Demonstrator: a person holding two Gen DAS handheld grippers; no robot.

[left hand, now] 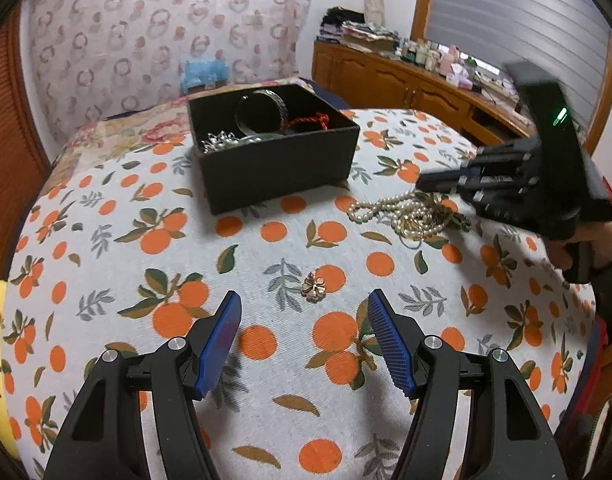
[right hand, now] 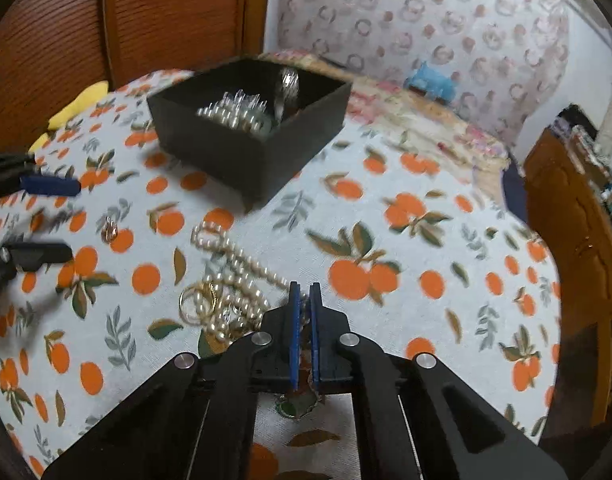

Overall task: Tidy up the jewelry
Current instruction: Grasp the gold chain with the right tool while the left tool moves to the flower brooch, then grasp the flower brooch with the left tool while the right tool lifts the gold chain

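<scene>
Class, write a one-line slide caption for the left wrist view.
Open left gripper faces a flower charm on the orange-print cloth; black box beyond.

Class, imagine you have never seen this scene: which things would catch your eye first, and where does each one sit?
The orange-print cloth covers the whole surface. A black box holding bangles and beads stands at its far side, and a heap of pearl necklaces lies nearer, with the right gripper shut at its edge. A small flower charm lies alone before the open left gripper.
</scene>
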